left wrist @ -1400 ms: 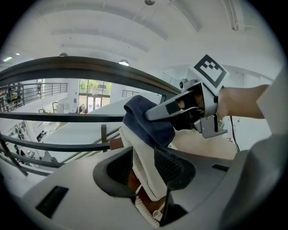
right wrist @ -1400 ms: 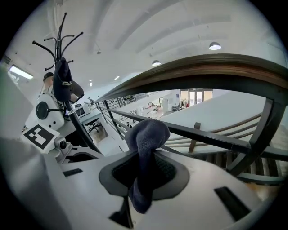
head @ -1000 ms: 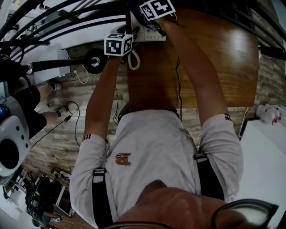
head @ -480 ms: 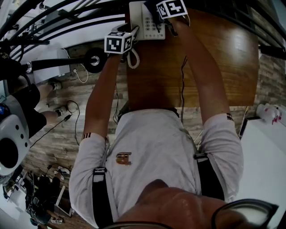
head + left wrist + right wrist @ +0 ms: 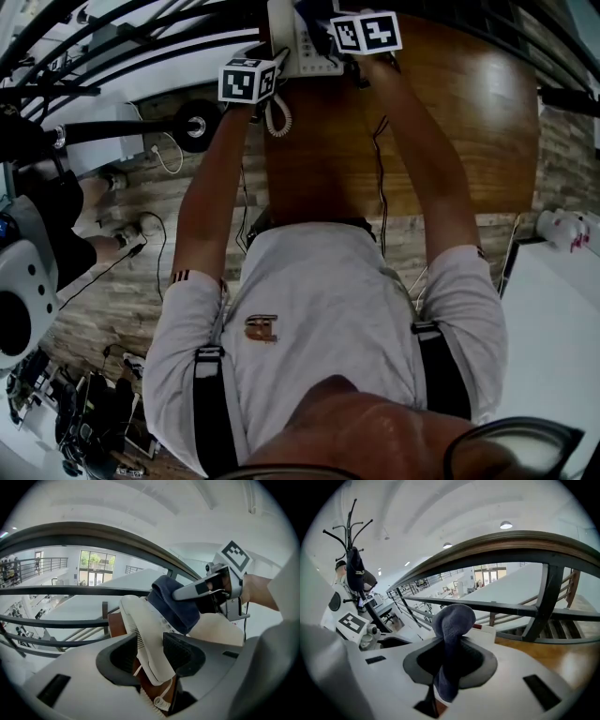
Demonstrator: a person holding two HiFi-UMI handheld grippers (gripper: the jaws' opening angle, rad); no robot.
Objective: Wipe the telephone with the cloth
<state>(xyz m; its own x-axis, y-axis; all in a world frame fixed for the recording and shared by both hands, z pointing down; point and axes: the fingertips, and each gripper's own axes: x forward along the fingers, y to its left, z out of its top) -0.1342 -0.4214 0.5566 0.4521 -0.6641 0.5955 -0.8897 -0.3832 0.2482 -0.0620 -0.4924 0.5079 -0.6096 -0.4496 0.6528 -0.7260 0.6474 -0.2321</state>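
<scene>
At the far edge of the brown wooden table (image 5: 450,122) sits the white corded telephone (image 5: 302,52), its handset (image 5: 143,625) clamped in our left tongs (image 5: 151,654). Our right tongs (image 5: 449,660) pinch a dark blue cloth (image 5: 452,620), seemingly pressed against the telephone.

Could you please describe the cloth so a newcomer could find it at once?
On the wooden table, at its far edge by the railing, sits a white telephone. The cloth is bunched against its keypad, pinched in the right gripper: the only soft, dark blue thing among white plastic.
</scene>
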